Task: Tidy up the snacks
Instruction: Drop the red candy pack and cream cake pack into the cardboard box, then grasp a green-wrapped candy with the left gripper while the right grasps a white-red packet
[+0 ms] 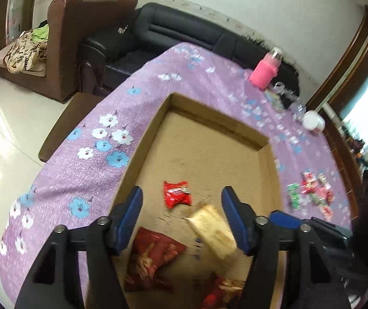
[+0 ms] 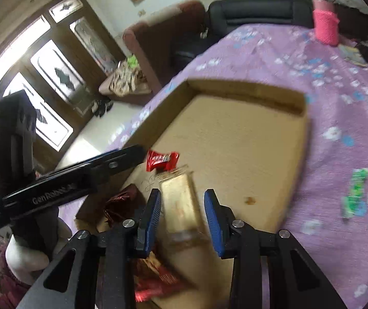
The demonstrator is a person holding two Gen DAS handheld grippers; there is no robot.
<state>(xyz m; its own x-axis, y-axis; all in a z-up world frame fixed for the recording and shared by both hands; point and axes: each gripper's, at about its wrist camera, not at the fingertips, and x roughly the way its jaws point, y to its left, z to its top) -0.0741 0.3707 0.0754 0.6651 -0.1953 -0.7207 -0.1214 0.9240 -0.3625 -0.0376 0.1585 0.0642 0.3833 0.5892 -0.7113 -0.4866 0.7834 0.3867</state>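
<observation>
Both my grippers, left gripper (image 1: pixel 181 216) & right gripper (image 2: pixel 183 219), are spread wide w/ nothing held, so imo I should pull straight up off the pale wafer pack (image 2: pixel 181 203) in the box (image 2: pixel 248 88) w/o snagging it.

1. Pale snack packet (image 1: pixel 213 231): motion-blurred; print unreadable.
2. Loose snacks on the purple cloth (image 1: pixel 312 193): smeared; labels illegible.
3. Red packet (image 1: pixel 220 293) at the box's near end: cut by the frame edge and partly hidden behind a gripper finger.
4. Green packet (image 2: pixel 353 193): blurred; wording indistinct.
</observation>
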